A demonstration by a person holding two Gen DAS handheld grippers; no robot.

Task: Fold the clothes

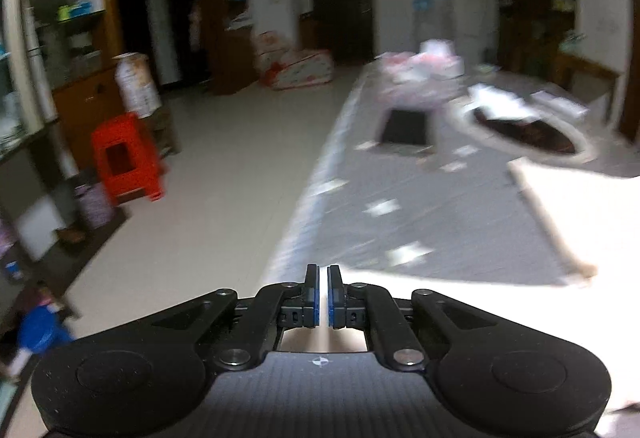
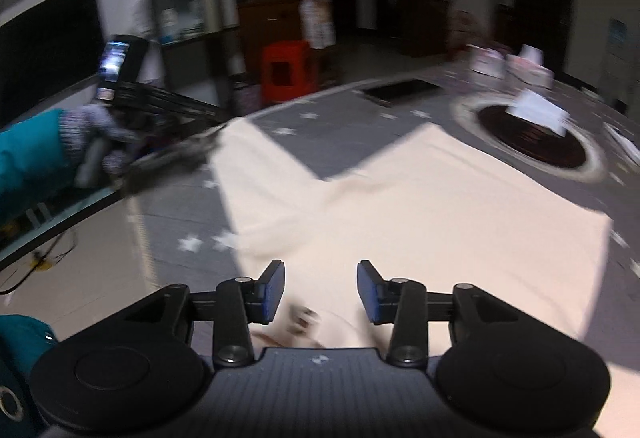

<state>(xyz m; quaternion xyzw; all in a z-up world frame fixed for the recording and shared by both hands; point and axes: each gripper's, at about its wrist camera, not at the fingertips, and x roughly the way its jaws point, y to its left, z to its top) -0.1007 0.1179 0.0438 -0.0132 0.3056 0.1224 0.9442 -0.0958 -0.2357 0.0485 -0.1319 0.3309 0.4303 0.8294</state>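
Blue-padded and spread wide apart, my right tool (image 2: 321,288) hangs released above the cream garment (image 2: 420,206), gripping nothing. Below its fingers lies what looks like the garment's neckline. From there the cloth spreads flat over a grey star-printed cover (image 2: 320,118) on the counter, one sleeve reaching out toward the counter's left edge. My left tool (image 1: 323,296) is nearly clenched, only a thin slit showing between its pads; I cannot tell whether any cloth is pinched there, though pale fabric sits directly beneath it near the counter's left edge. In the right wrist view the left tool sits at that sleeve's end, held by a hand (image 2: 96,142) in a teal sleeve. Farther out on the counter sit a dark round inset (image 2: 532,142), white paper (image 2: 538,110) and a blurred pinkish pile (image 1: 420,74). A red stool (image 1: 126,158) stands on the floor.
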